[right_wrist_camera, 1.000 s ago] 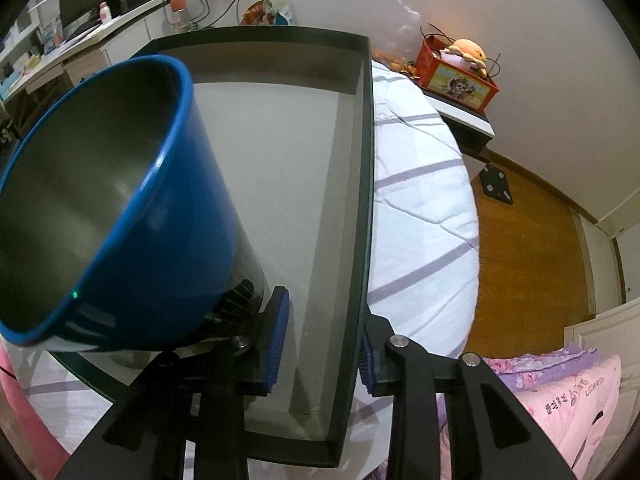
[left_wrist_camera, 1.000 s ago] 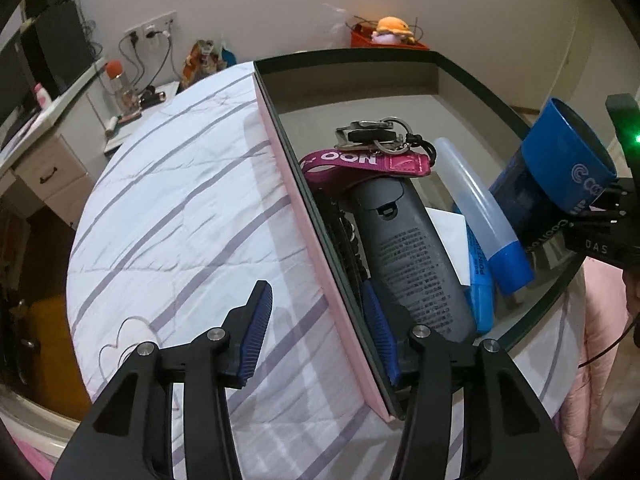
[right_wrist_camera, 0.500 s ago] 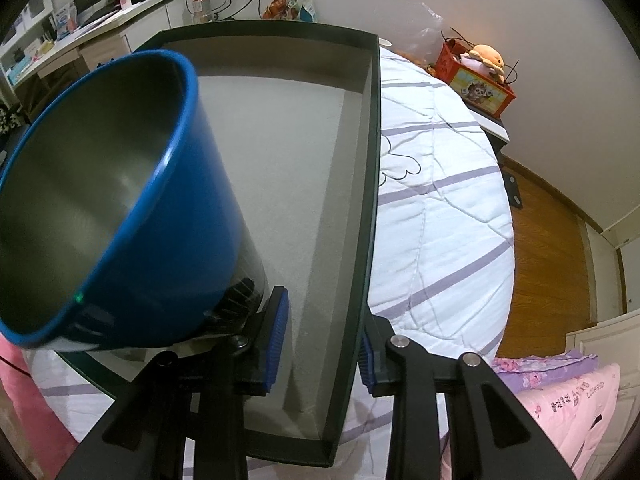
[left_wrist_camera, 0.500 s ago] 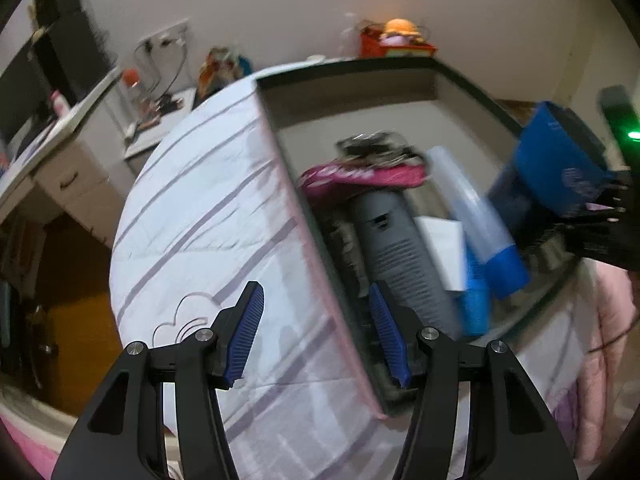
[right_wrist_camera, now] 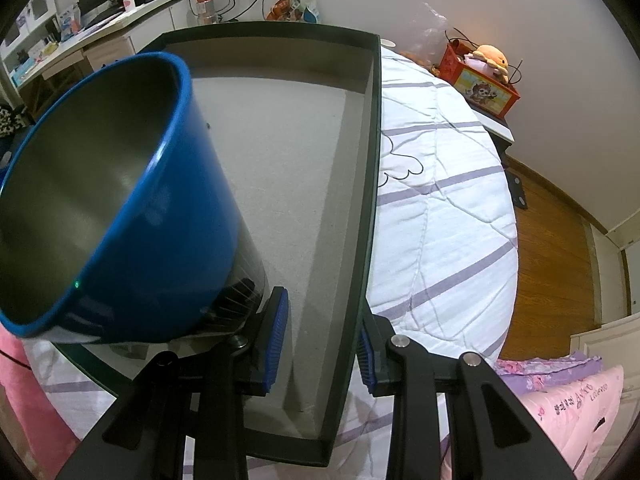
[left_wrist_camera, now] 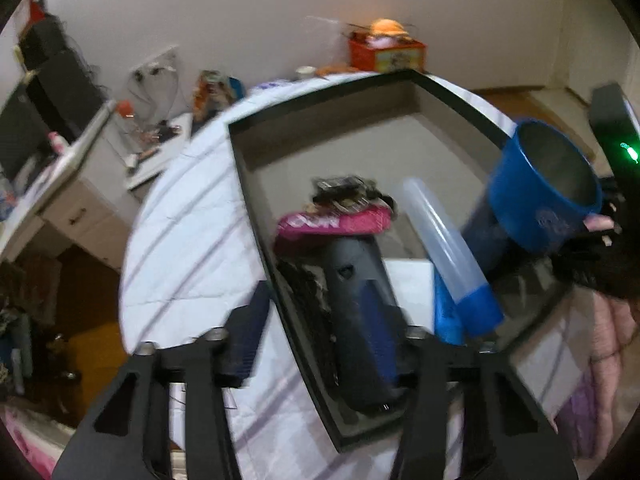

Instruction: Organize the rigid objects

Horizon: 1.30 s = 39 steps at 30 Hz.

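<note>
Straddling the left wall of the dark-rimmed rectangular storage box [left_wrist_camera: 256, 208], the left gripper [left_wrist_camera: 316, 312] has just been closing its jaws. One blue pad is outside over the white quilt with purple stripes [left_wrist_camera: 192, 240] and the other inside, and in this blurred view neither presses the wall, so it grasps nothing. The right gripper [right_wrist_camera: 322, 320] stands the same way over the opposite wall: its outer pad lies against the rim and its inner pad stands apart, leaving it unclenched too. At nine o'clock from it, in the right wrist view, the blue metal cup with a bare steel inside [right_wrist_camera: 180, 220] leans mouth-up in the box's near right part. It looks stiff, light and slick, so the rim or the lower body seems the likeliest place to pinch it. The box looks stiff enough to be taken by its two side walls, though the load sits unevenly and could tip it. Along the left wall lies a dark grey oblong case [left_wrist_camera: 352, 300]. A magenta lanyard [left_wrist_camera: 332, 224] and a bunch of keys [left_wrist_camera: 344, 196] are at its twelve o'clock. A translucent tube with a blue cap [left_wrist_camera: 440, 240] slants across a white flat card [left_wrist_camera: 408, 284] at its three o'clock. The far half of the box is bare.
</note>
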{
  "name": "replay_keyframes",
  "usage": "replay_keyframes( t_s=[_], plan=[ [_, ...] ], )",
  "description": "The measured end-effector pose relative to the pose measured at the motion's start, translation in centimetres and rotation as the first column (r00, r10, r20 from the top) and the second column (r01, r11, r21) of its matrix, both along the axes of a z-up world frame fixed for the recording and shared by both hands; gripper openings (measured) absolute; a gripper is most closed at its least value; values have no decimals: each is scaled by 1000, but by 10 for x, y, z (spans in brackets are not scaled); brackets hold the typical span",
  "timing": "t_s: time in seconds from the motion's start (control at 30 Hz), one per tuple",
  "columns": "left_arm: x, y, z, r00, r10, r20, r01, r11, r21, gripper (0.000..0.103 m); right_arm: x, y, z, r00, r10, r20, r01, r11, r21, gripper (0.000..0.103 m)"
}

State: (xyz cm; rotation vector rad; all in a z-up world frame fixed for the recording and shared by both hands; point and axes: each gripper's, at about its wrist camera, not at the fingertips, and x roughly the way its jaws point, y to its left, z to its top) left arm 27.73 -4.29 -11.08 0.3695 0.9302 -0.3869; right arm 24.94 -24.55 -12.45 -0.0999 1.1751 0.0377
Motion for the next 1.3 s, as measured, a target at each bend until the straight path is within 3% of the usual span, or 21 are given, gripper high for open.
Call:
replay_keyframes(
  t_s=[0.27, 0.37, 0.43, 0.53, 0.93, 1.1, 1.3],
  plan=[
    [-6, -18, 1, 995, -91, -45, 90, 995, -42, 38, -1, 2, 0, 1000, 12, 6, -12, 1000, 10, 35],
    [-1, -24, -10, 993, -81, -82, 81, 997, -7, 38, 0, 2, -1, 1000, 17, 7, -17, 1000, 13, 35],
    [6, -24, -17, 988, -85, -130, 79, 996, -46, 38, -1, 1, -1, 1000, 18, 7, -18, 1000, 15, 35],
    [12, -26, -23, 989, -74, -129, 72, 997, -22, 42, -1, 0, -1, 1000, 20, 8, -20, 1000, 20, 35],
    [42, -15, -26, 981, -77, -180, 58, 992, -108, 38, -2, 0, 0, 1000, 23, 8, -23, 999, 23, 36],
    [53, -18, -27, 980, -39, -194, 19, 994, -105, 40, -2, 0, -1, 1000, 25, 7, -25, 999, 21, 36],
    [58, -31, -34, 985, 11, -170, -15, 999, -28, 43, -1, 0, -1, 1000, 24, 6, -24, 999, 20, 36]
  ],
)
